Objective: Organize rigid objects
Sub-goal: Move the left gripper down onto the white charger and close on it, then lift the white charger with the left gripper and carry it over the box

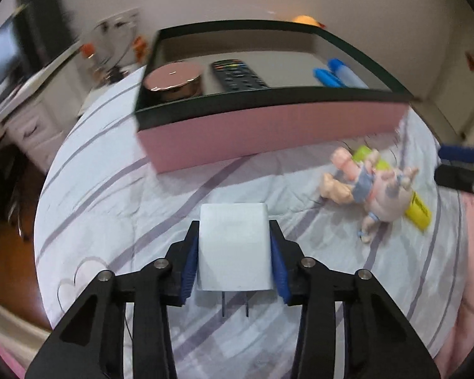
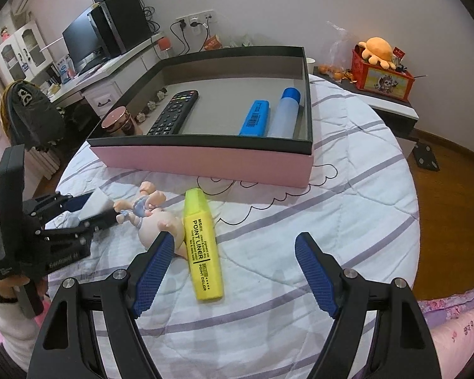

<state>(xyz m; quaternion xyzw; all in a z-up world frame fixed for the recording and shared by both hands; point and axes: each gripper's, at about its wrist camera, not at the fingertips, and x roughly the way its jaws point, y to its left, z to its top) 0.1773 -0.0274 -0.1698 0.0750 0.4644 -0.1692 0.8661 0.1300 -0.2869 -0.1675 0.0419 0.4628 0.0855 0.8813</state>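
My left gripper is shut on a white charger plug, blue pads pressing both its sides, prongs toward the camera, just above the striped bedspread. In the right wrist view the left gripper is at the left. My right gripper stands open over a yellow highlighter and a small doll lying side by side. Beyond them sits a pink box with a black rim holding a remote, a blue highlighter, a blue tube and a pink-lidded jar.
The bedspread drops off to wooden floor on the right. A desk with a monitor stands at the back left. A bedside table carries a red box and an orange plush toy. A person's hand holds the left gripper's handle.
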